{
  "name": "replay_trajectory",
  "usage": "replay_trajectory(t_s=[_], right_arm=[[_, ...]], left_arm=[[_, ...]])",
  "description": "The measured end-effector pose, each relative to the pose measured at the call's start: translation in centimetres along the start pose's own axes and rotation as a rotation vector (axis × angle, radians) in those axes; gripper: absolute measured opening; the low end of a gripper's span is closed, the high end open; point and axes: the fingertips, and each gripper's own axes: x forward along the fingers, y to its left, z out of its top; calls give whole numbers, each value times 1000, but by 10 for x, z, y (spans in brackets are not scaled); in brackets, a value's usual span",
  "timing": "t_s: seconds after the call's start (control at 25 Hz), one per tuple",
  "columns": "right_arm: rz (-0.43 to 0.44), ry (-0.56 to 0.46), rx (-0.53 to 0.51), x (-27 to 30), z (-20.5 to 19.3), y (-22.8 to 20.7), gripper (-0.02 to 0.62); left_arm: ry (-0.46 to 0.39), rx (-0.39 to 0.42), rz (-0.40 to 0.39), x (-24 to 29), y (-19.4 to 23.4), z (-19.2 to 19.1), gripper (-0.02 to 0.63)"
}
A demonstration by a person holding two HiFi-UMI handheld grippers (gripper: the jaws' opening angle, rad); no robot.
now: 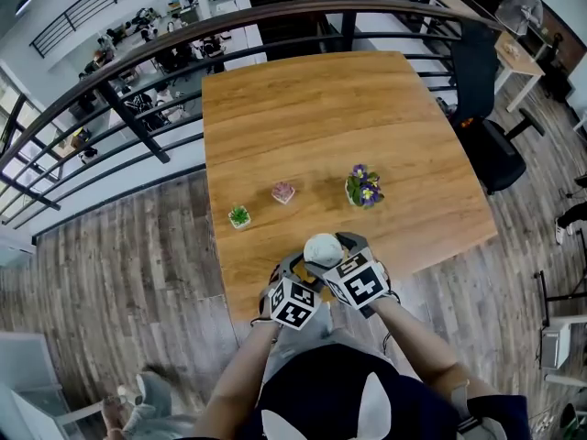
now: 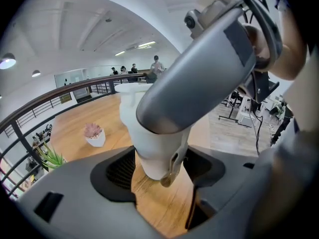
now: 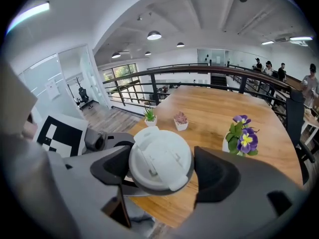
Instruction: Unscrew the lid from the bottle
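A white bottle (image 2: 154, 148) stands over the wooden table (image 1: 303, 117) near its front edge. Its lower body sits between the dark pads of my left gripper (image 2: 159, 171), which is shut on it. In the right gripper view the round white flip-top lid (image 3: 160, 158) faces the camera, and my right gripper (image 3: 160, 167) is shut round its rim. In the left gripper view a grey jaw of the right gripper crosses over the bottle's top. From the head view the lid (image 1: 322, 248) shows between the left gripper (image 1: 295, 271) and right gripper (image 1: 337, 246); the bottle's body is hidden.
Three small pots stand mid-table: a green plant (image 1: 239, 216), a pink succulent (image 1: 283, 192) and purple flowers (image 1: 364, 187). A dark railing (image 1: 138, 126) runs behind and left of the table. A black chair (image 1: 486, 136) is at the right.
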Motion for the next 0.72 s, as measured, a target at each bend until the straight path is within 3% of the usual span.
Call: replay_trajectory(t_s=[0.4, 0.72], right_arm=[[171, 65, -193, -1, -1, 5, 399], [375, 145, -460, -2, -6, 13, 399]], left_arm=[[-4, 3, -10, -1, -1, 1, 308], [-5, 4, -18, 0, -2, -1, 308]])
